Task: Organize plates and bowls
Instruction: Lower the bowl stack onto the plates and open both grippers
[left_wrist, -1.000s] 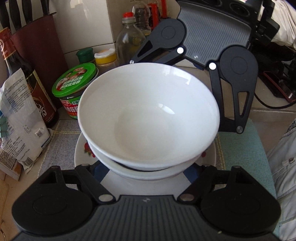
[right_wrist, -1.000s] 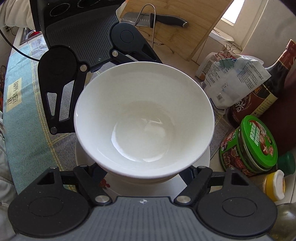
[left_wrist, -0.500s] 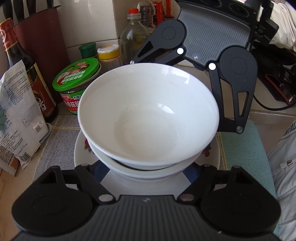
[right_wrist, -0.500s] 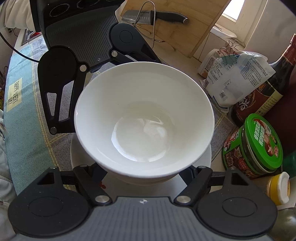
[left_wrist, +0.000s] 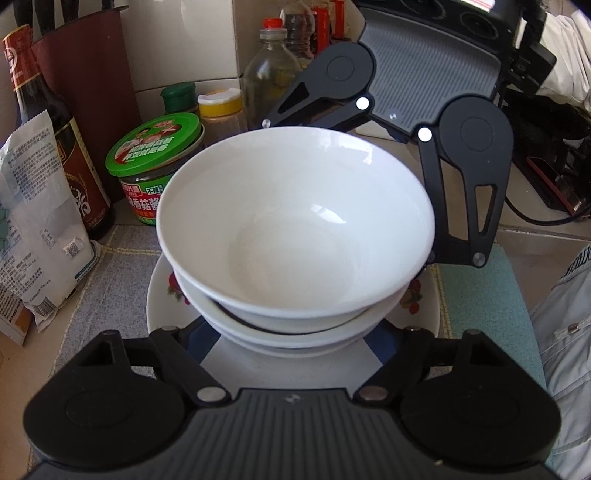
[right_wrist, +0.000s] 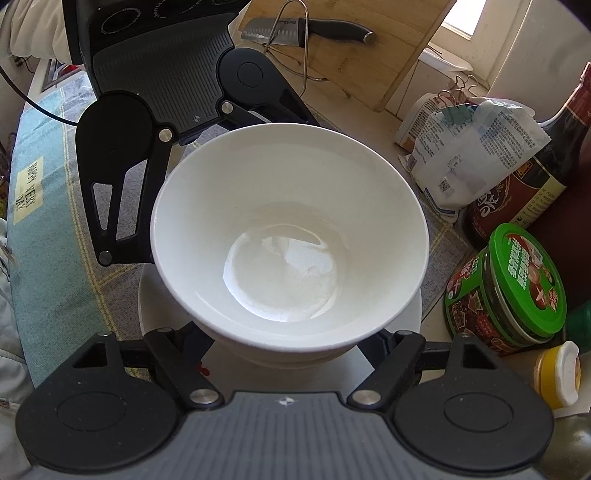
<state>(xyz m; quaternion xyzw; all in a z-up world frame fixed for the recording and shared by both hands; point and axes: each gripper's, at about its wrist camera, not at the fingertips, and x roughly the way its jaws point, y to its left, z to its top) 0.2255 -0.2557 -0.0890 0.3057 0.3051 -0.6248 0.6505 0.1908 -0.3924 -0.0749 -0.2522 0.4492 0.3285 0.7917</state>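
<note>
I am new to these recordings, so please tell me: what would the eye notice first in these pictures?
First, the white bowl at the centre, nested in a second bowl on a fruit-patterned plate. The left gripper and right gripper flank the stack from opposite sides; the right one's jaws are opening. Beside it stands a green-lidded jar.

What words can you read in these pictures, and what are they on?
"HAPPY VERY DAY": yellow patch on the blue cloth.
"香菇酱": label of the green-lidded jar.
Print on the white bag, the brown bottle and the knife: too small or blurred.
</note>
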